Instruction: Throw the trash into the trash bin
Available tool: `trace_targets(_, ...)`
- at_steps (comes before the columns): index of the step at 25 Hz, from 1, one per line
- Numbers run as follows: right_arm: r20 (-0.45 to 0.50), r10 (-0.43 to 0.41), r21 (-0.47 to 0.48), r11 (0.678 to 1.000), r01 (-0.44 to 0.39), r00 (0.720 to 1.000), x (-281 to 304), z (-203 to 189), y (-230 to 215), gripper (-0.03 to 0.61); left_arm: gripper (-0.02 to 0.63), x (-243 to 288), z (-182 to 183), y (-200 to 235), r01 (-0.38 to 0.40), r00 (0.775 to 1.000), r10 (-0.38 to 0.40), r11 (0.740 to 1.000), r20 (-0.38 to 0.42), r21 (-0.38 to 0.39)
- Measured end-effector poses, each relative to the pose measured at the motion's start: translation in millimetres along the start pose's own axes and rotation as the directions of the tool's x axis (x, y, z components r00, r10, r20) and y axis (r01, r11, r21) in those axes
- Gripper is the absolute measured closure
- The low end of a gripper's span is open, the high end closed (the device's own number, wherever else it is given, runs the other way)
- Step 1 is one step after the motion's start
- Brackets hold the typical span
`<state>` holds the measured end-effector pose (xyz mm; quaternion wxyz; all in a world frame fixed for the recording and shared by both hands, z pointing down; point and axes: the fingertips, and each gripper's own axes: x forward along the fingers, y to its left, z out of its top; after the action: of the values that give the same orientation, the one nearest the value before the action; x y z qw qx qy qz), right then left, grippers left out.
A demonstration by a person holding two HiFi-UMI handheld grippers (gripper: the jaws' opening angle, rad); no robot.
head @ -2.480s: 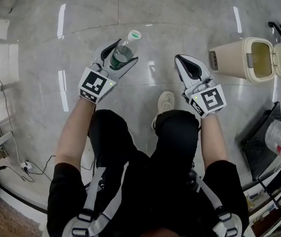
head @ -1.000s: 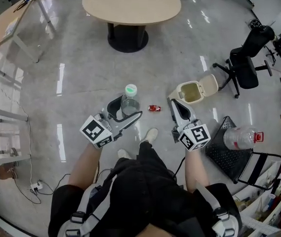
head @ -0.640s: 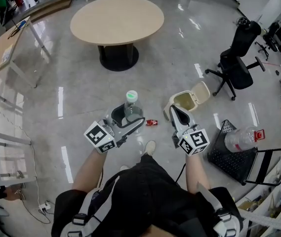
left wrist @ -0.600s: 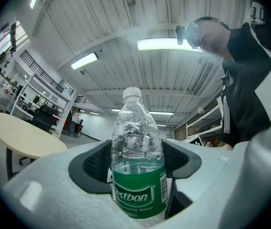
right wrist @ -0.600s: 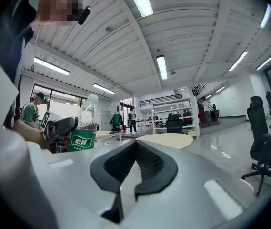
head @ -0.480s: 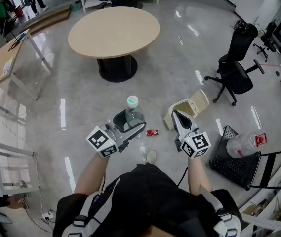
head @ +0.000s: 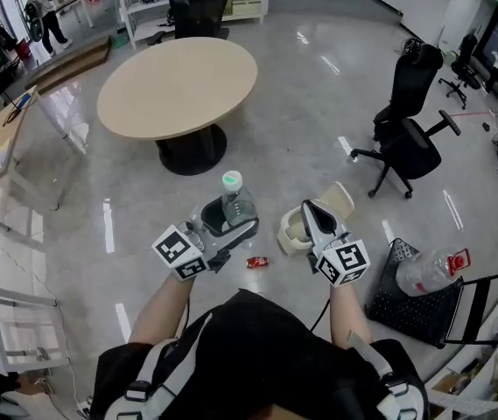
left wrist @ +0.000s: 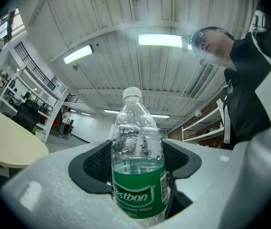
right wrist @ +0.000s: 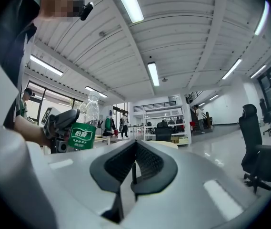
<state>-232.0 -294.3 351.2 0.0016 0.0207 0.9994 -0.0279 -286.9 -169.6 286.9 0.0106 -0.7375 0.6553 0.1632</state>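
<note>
Left gripper (head: 229,220) pinches a clear plastic, green-labelled bottle (head: 236,202), held upright.
Right gripper (head: 312,215) is pressed together, empty. The cream, open-lidded trash bin (head: 289,234) sits on the floor right of the bottle. Centre the 1 bottle over its mouth and lower it before releasing.

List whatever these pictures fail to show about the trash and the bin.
- Trash bin inside: head view, the right gripper covers most of its opening.
- Red scrap on the floor: head view, too small to identify.
- Bottle base: left gripper view, hidden between the left gripper fingers.
- Trash bin: outside both gripper views.
</note>
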Motion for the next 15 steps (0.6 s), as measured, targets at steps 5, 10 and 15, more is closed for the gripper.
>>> trace_targets(5,0.018,-0.064,-0.015,0.998,0.064,0.998,-15.2,5.8,-44.4,0.572,0.295,51.5,-23.6,2.9,0.055,0.998,-0.054,0.998,-0.040,0.006)
trace_targets(10,0.000,-0.176,0.004,0.984,0.176,0.984,-44.1,-5.1,-69.6,0.572,0.295,87.0,-52.3,-8.4,0.136,0.984,-0.134,0.991,-0.121,0.010)
trace_targets(15,-0.027,-0.279,0.008,0.960,0.279,0.960,-53.5,-17.0,-89.0,0.572,0.295,118.1,-76.5,0.5,0.229,0.960,-0.233,0.972,-0.153,-0.041)
